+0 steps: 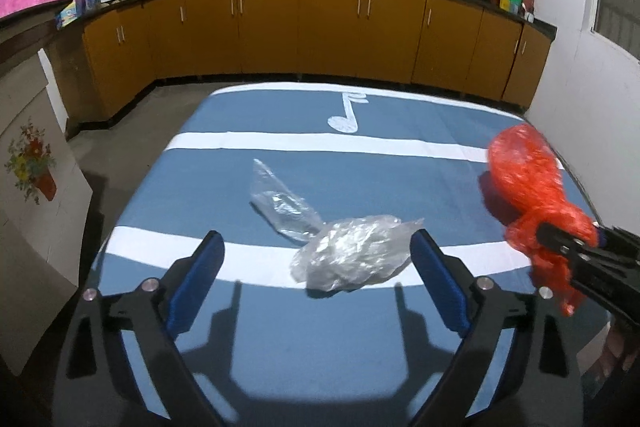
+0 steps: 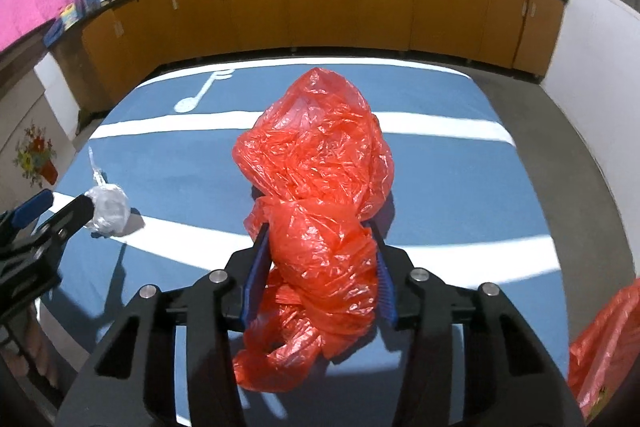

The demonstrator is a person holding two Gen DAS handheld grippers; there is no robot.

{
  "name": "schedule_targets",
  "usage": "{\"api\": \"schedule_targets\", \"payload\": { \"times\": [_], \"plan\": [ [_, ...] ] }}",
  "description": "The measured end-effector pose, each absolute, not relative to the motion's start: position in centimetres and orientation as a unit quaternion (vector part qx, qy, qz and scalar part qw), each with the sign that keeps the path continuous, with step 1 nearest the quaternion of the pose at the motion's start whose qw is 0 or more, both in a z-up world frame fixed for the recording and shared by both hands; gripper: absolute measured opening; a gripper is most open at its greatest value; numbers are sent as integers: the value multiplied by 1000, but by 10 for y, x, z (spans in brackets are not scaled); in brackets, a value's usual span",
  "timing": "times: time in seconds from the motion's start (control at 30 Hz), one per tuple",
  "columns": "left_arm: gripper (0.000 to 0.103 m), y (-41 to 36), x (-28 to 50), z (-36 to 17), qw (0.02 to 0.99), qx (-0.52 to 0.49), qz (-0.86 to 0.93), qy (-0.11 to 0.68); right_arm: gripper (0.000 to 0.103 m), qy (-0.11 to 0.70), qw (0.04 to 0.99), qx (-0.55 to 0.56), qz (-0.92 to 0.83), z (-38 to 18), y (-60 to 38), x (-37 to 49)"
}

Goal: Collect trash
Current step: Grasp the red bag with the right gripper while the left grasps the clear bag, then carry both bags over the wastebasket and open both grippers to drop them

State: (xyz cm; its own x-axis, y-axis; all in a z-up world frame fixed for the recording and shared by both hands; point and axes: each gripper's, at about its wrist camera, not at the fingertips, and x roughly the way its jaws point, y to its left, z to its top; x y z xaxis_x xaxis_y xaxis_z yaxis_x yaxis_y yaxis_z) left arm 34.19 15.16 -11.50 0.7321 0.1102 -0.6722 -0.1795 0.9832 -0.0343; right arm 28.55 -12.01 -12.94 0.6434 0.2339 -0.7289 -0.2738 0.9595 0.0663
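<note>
Left wrist view: the left gripper point(image 1: 316, 259) is hovering wide open over the blue surface point(image 1: 360, 171), gripping nothing. A crumpled clear bag point(image 1: 352, 253) is lying between its fingers, a second clear bag point(image 1: 280, 203) just beyond. At right, the right gripper point(image 1: 560, 239) is pinching a red bag point(image 1: 528, 179).

Right wrist view: the right gripper point(image 2: 318, 267) is sitting half closed, pads pressing the red bag point(image 2: 316, 163), which is bulging forward above the surface point(image 2: 460, 187).

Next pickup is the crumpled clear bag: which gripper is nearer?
Left. The left gripper has its open jaws on either side of the clear bag; the right gripper is off to its right, clamping the red bag.
</note>
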Motion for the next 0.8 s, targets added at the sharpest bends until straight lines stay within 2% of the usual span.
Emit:
{"api": "schedule_targets", "payload": {
  "times": [0.17, 0.27, 0.37, 0.43, 0.47, 0.53, 0.8],
  "plan": [
    [82, 147, 361, -124, 917, -40, 72, 389, 46, 402, 906, -5, 128, -131, -139, 276],
    [73, 149, 369, -133, 908, -47, 64, 412, 46, 403, 906, -5, 127, -131, -142, 274],
    [61, 151, 373, -138, 904, -62, 53, 420, 46, 404, 906, -2, 127, -130, -144, 270],
    [46, 151, 376, -140, 904, -72, 42, 420, 46, 404, 906, -1, 126, -129, -149, 266],
    [44, 151, 376, -141, 904, -72, 41, 419, 46, 404, 906, -1, 126, -129, -151, 265],
    [25, 148, 376, -141, 906, -70, 33, 417, 46, 403, 907, 0, 123, -127, -155, 261],
    [22, 131, 359, -129, 914, -55, 30, 400, 46, 388, 915, 18, 109, -112, -179, 245]
  ]
}}
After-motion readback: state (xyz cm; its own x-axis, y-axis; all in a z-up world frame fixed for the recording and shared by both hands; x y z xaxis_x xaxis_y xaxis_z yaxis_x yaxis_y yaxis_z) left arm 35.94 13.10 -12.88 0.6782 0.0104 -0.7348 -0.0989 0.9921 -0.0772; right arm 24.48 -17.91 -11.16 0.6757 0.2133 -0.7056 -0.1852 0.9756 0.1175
